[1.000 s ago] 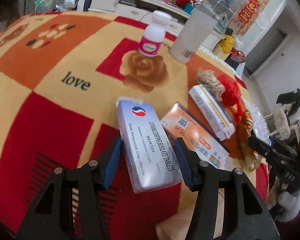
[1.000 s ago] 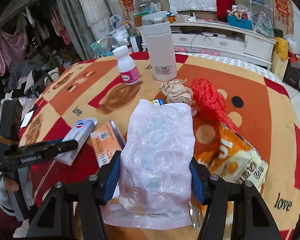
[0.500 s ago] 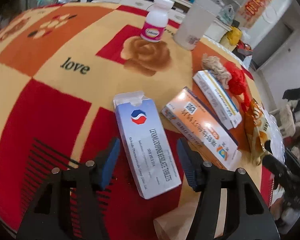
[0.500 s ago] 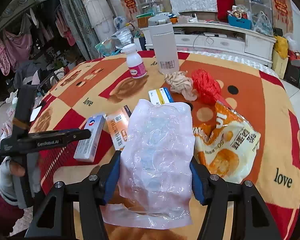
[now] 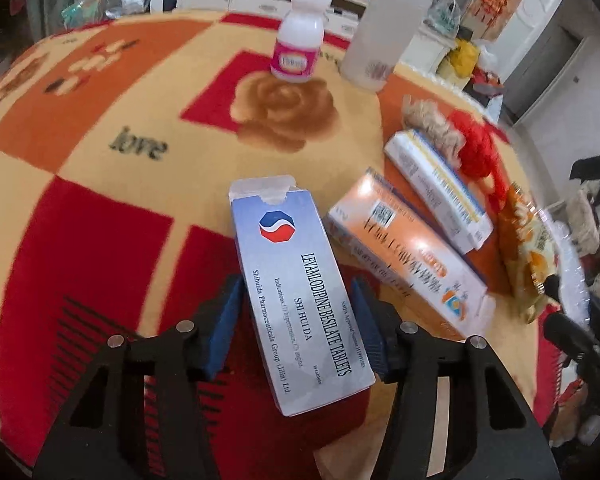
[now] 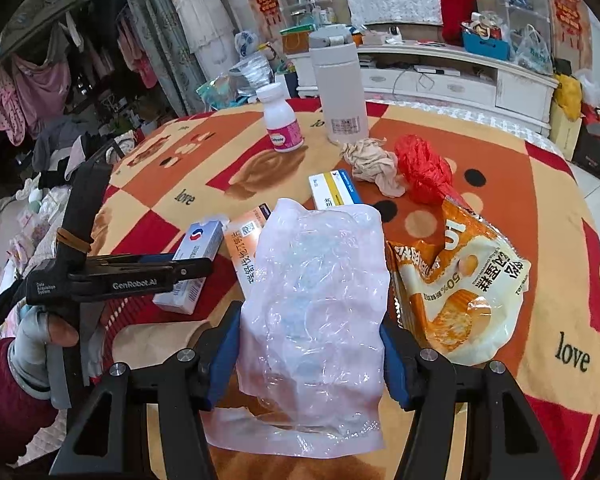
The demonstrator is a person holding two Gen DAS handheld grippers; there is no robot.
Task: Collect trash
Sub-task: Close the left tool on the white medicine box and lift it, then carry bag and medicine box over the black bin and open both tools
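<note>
My left gripper (image 5: pixel 296 324) straddles a silver-blue tablet box (image 5: pixel 300 288) lying on the blanket; its blue pads stand on either side with slight gaps, so it looks open. The box also shows in the right wrist view (image 6: pixel 192 264) under the left gripper (image 6: pixel 172 266). My right gripper (image 6: pixel 310 352) is shut on a crumpled clear plastic bag (image 6: pixel 316 304), held above the table. An orange box (image 5: pixel 404 264), a white-yellow box (image 5: pixel 440 188), a tan tissue wad (image 6: pixel 372 164), a red plastic wad (image 6: pixel 422 168) and an orange snack bag (image 6: pixel 460 280) lie nearby.
A pink-labelled pill bottle (image 5: pixel 300 48) and a tall white flask (image 6: pixel 340 88) stand at the far side of the round table with its orange-red "love" blanket (image 5: pixel 100 152). A brown paper bag (image 6: pixel 156 336) sits at the near edge. Cluttered furniture surrounds the table.
The left gripper let the tablet box down onto the blanket and has slid forward around it again. The right gripper has held the plastic bag steady while drawing back a little.
</note>
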